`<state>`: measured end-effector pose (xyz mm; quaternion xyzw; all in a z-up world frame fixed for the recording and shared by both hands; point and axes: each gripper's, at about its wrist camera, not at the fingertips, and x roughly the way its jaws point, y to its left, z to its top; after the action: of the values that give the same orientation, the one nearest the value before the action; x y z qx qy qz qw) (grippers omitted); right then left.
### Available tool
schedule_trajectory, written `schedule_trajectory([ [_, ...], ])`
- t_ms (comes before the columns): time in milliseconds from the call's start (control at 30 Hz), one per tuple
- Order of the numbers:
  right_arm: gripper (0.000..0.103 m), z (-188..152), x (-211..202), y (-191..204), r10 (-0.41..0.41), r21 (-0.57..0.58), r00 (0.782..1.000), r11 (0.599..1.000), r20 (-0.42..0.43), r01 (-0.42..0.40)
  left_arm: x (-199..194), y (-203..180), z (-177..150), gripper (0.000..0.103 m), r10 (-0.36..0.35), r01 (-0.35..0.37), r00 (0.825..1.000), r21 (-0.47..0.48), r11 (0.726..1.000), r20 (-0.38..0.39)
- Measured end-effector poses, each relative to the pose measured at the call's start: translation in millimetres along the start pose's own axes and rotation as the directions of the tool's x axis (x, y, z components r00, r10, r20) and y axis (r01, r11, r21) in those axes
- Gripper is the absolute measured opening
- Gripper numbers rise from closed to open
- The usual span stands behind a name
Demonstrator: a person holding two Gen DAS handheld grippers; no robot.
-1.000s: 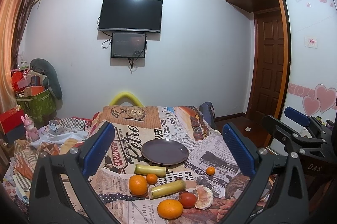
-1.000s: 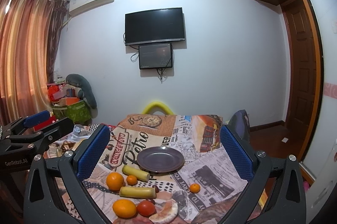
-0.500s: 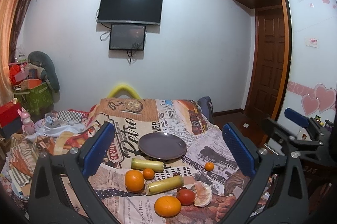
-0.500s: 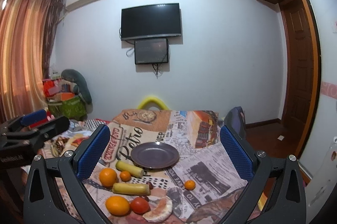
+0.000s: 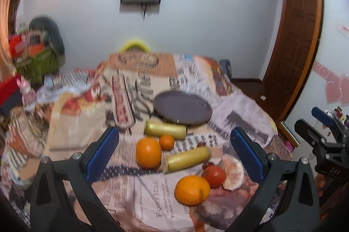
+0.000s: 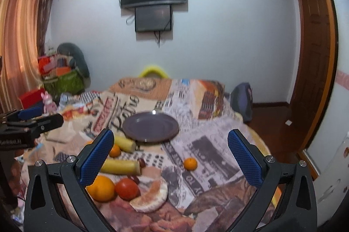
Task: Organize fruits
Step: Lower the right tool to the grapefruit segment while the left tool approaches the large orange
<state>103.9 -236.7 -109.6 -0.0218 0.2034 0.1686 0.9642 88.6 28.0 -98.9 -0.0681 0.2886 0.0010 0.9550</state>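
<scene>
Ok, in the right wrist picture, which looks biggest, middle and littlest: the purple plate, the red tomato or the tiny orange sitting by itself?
1. Purple plate, clearly the biggest, though it sits farthest back.
2. Red tomato, middle; it is nearest the camera, which makes it look a bit bigger.
3. Tiny orange, the littlest.

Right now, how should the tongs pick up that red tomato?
Grip the tomato across its round middle, coming straight down from above. An orange crowds one side and the grapefruit piece the other, so put the fingers at its front and back, where it looks freer. The right tongs are wide open.
</scene>
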Motion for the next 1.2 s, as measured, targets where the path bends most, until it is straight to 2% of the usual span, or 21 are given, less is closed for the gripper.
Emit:
schedule_trajectory([
  [100, 0.101, -12.1, 17.7, -0.9, 0.044, 0.005, 0.995, 0.999, -0.086, -0.044, 20.4, 10.2, -10.2, 0.103, 0.005, -0.006, 0.998, -0.017, 1.000, -0.064],
  [133, 0.097, -15.9, 21.8, -1.1, 0.057, 0.007, 0.992, 0.998, -0.110, -0.056, 25.0, 12.2, -14.5, 0.102, 0.007, -0.008, 0.996, -0.015, 1.000, -0.085],
  [233, 0.083, -27.2, 38.0, 0.2, 0.083, 0.003, 0.977, 0.996, -0.197, -0.084, 41.2, 12.1, -24.3, 0.089, 0.022, -0.021, 0.990, 0.011, 1.000, -0.141],
  [300, 0.078, -35.4, 48.7, 0.3, 0.103, 0.010, 0.963, 0.995, -0.248, -0.103, 49.3, 11.0, -29.9, 0.081, 0.021, -0.018, 0.983, 0.023, 1.000, -0.180],
  [433, 0.064, -49.7, 63.6, -0.5, 0.153, 0.044, 0.930, 0.988, -0.336, -0.147, 62.9, 3.8, -41.7, 0.079, -0.003, 0.012, 0.971, 0.036, 0.999, -0.238],
  [600, 0.064, -70.7, 76.0, -2.3, 0.189, 0.067, 0.886, 0.982, -0.423, -0.178, 76.7, -11.2, -58.5, 0.079, -0.003, 0.035, 0.949, 0.095, 0.995, -0.315],
  [767, 0.064, -86.0, 82.6, -1.3, 0.195, 0.053, 0.862, 0.980, -0.468, -0.193, 84.8, -20.1, -74.8, 0.079, -0.020, 0.073, 0.925, 0.125, 0.989, -0.379],
  [900, 0.064, -91.7, 89.5, 4.0, 0.222, 0.064, 0.841, 0.974, -0.493, -0.219, 90.3, -23.3, -84.4, 0.080, -0.048, 0.103, 0.908, 0.110, 0.989, -0.417],
  [1067, 0.071, -97.1, 96.9, 17.3, 0.231, 0.038, 0.822, 0.968, -0.521, -0.248, 98.7, -24.1, -90.5, 0.081, -0.069, 0.124, 0.893, 0.097, 0.987, -0.444],
  [1200, 0.072, -102.0, 104.9, 17.4, 0.229, 0.052, 0.812, 0.970, -0.537, -0.239, 107.9, -23.8, -94.8, 0.081, -0.085, 0.138, 0.885, 0.083, 0.987, -0.458],
])
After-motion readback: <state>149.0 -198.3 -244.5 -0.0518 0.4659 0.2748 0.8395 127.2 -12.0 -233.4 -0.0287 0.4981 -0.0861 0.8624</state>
